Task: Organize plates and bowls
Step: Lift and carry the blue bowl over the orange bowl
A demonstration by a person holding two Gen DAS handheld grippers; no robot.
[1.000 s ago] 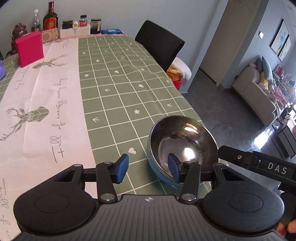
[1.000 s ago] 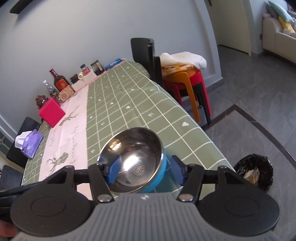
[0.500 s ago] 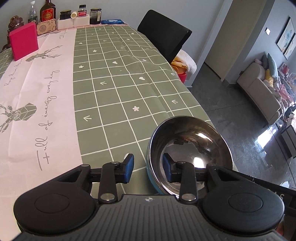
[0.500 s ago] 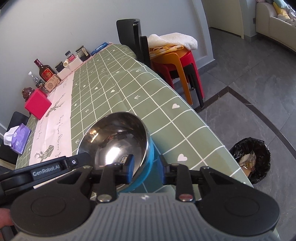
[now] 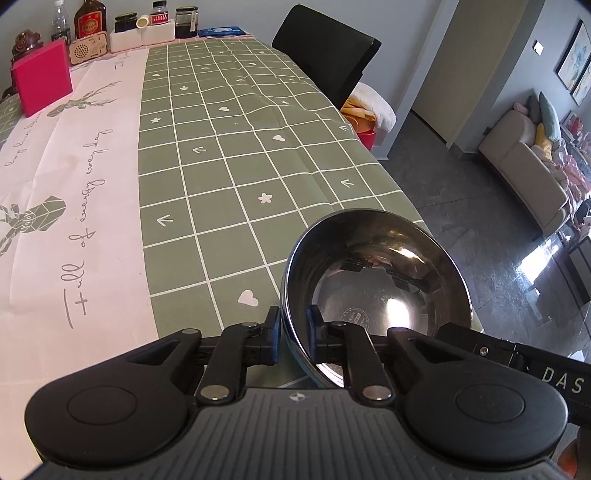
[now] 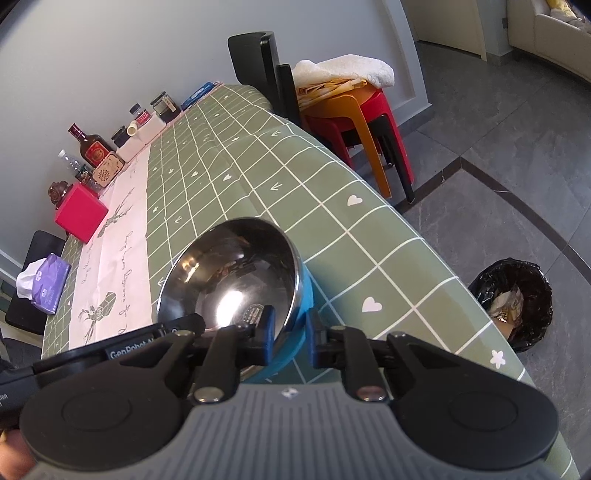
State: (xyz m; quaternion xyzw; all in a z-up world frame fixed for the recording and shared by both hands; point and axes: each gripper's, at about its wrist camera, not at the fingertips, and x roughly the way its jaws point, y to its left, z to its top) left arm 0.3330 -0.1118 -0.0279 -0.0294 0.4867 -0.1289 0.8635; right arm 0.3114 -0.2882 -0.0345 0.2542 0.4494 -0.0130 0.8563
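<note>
Both grippers have closed in since the earlier frames: a second ago the jaws were wide apart around the bowl rim, now each pair is pinched onto it. Left gripper [image 5: 292, 334] clamps the near-left rim, one blue pad outside, one inside the bowl. Right gripper [image 6: 290, 338] clamps the near-right rim the same way, inner pad on the steel, outer pad against the blue shell. The cameras also sit closer to the bowl than before.

Task object: round stainless-steel bowl with a blue outer shell [image 5: 376, 280] [image 6: 236, 273], at the near corner of the table, close to the table edge by the floor side. Nothing in it; only reflections and a round stamp at the bottom. Cannot tell if it is touching the cloth or just off it.

Table covered by green grid-pattern tablecloth [image 5: 229, 147] with a pink printed runner strip [image 5: 70, 177] along its left side.

Far end of the table: pink-red box [image 5: 42, 81], brown liquor bottle [image 5: 89, 18], small wooden radio-like box [image 5: 88, 48], dark jars, white containers. Purple tissue pack [image 6: 46, 280] at the left edge in the right wrist view.

Black bin with a black liner [image 6: 515, 295] on the floor, holding paper scraps. Stacked red and orange plastic stools [image 6: 354, 114] with a white towel on top, beside a black chair [image 5: 328, 55].
</note>
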